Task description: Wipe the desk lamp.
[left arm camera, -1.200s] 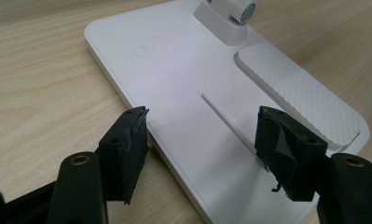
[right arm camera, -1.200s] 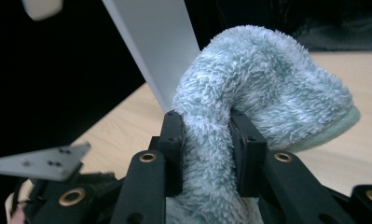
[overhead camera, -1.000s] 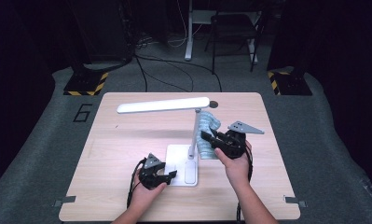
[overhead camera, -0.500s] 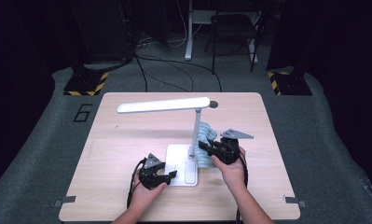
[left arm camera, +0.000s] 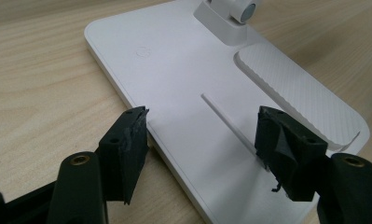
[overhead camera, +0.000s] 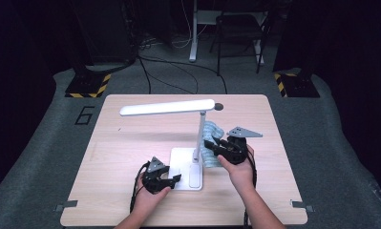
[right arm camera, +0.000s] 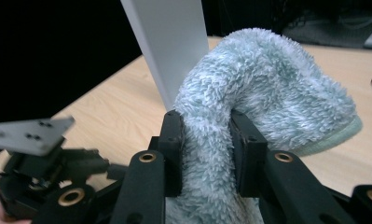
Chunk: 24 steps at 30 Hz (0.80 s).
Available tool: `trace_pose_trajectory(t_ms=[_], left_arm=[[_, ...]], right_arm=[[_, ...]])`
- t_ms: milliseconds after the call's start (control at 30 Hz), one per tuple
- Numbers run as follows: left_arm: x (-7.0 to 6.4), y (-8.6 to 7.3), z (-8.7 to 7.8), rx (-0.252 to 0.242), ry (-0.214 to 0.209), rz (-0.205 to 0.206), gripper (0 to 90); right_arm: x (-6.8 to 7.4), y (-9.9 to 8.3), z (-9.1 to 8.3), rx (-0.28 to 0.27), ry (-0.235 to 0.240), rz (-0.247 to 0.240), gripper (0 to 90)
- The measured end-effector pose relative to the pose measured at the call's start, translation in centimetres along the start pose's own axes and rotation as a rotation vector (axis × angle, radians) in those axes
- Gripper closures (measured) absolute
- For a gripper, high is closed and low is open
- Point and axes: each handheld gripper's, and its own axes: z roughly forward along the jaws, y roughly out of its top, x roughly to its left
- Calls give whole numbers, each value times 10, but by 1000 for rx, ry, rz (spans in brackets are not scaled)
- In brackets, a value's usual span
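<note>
A white desk lamp stands mid-table, with its flat base (overhead camera: pixel 181 164) (left arm camera: pixel 193 93), thin upright stem (overhead camera: pixel 199 136) (right arm camera: pixel 169 46) and long head (overhead camera: pixel 166 107). My right gripper (overhead camera: pixel 214 145) (right arm camera: pixel 206 151) is shut on a fluffy pale-blue cloth (overhead camera: pixel 212 138) (right arm camera: pixel 263 88), pressed against the stem low down, just above the base. At the base's near-left corner rests my left gripper (overhead camera: pixel 171 179) (left arm camera: pixel 202 144), open, its jaws straddling the base's edge without closing on it.
The wooden table (overhead camera: pixel 121 152) carries only the lamp and cloth. A round hole (overhead camera: pixel 218 106) sits near its far edge. Beyond it are a grey floor mat, cables, a chair (overhead camera: pixel 238 33) and yellow-black stand feet (overhead camera: pixel 88 86).
My right gripper has carried the cloth down the stem toward the base and a little nearer me. The left gripper has stayed at the base corner.
</note>
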Motion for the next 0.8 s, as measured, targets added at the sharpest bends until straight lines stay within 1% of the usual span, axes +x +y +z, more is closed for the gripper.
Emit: trace_pose_trajectory(t_ms=[133, 300, 467, 567, 667, 800], left_arm=[[0, 0, 0, -1, 1, 1, 346], [1, 0, 0, -6, -2, -2, 346], [1, 0, 0, -1, -4, -3, 346], [1, 0, 0, -7, -3, -2, 346], [0, 0, 0, 1, 1, 3, 346], [0, 0, 0, 1, 0, 3, 345]], right_arm=[[6, 18, -12, -42, 8, -36, 696], [13, 37, -24, -90, 15, -57, 696], [22, 58, -36, -149, 23, -96, 696], [25, 66, -41, -170, 22, -111, 696], [25, 73, -47, -192, 25, -109, 696], [23, 75, -49, -196, 36, -104, 695]])
